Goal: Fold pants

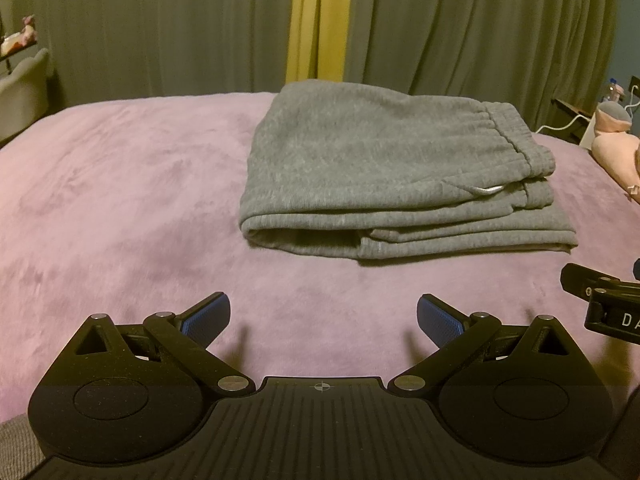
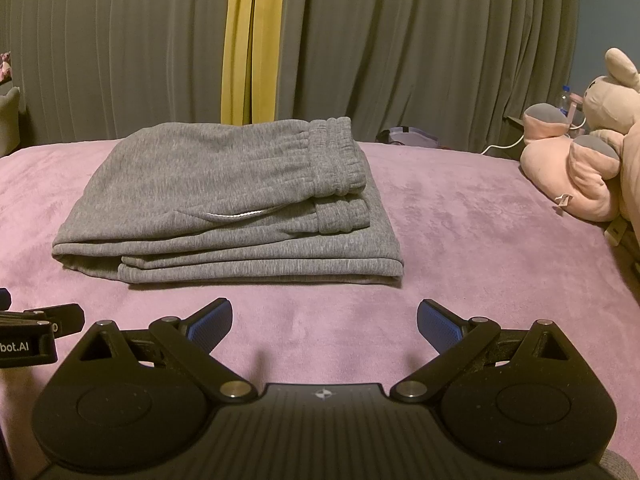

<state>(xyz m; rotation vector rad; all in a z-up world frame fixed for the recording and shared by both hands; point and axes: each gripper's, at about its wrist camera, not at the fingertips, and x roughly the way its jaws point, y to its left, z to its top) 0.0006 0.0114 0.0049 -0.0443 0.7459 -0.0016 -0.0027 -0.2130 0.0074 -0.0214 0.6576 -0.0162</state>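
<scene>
Left black two-finger tool (image 1: 323,317) with blue pads: fingers spread wide, nothing between them, low over the pink plush bed cover (image 1: 120,200). Right black two-finger tool (image 2: 324,319): likewise spread and empty, beside the left one. Grey ribbed sweatpants (image 2: 224,204) lie ahead of both tools on the cover, apart from them. Folded into a flat layered rectangle, long axis left to right; elastic waistband end toward the right, rounded fold toward the left. Pale drawstring shows between the layers

Grey pants (image 2: 224,196), pink-purple blanket (image 2: 460,240)
</scene>
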